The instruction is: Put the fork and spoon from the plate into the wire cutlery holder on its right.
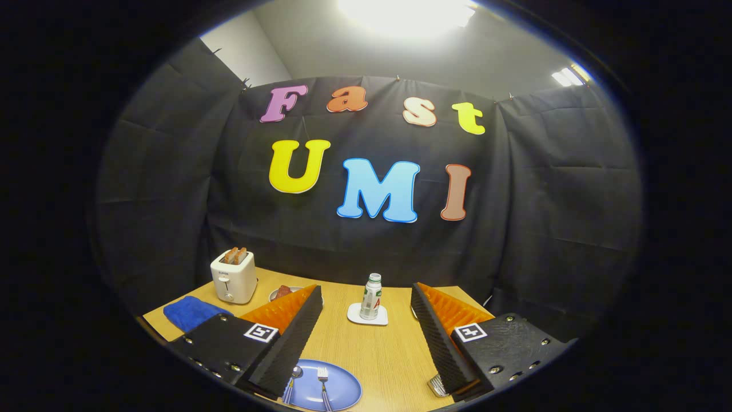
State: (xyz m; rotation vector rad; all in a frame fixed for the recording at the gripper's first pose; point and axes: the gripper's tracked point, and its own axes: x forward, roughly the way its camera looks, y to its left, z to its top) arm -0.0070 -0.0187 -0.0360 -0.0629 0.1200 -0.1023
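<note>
A blue plate (337, 389) lies on the wooden table (383, 355), low down beside my left finger (286, 343). On it rest a spoon (293, 379) and a fork (323, 386), side by side with their heads pointing away from me. The wire cutlery holder (438, 385) peeks out from under my right finger (443, 337); most of it is hidden. My gripper (366, 294) is open and held high above the table, with nothing between its fingers.
Beyond the fingers a small bottle (371, 296) stands on a white coaster (367, 315). Further left are a white toaster (234, 277) with bread in it, a folded blue cloth (191, 312) and a plate with food (281, 293).
</note>
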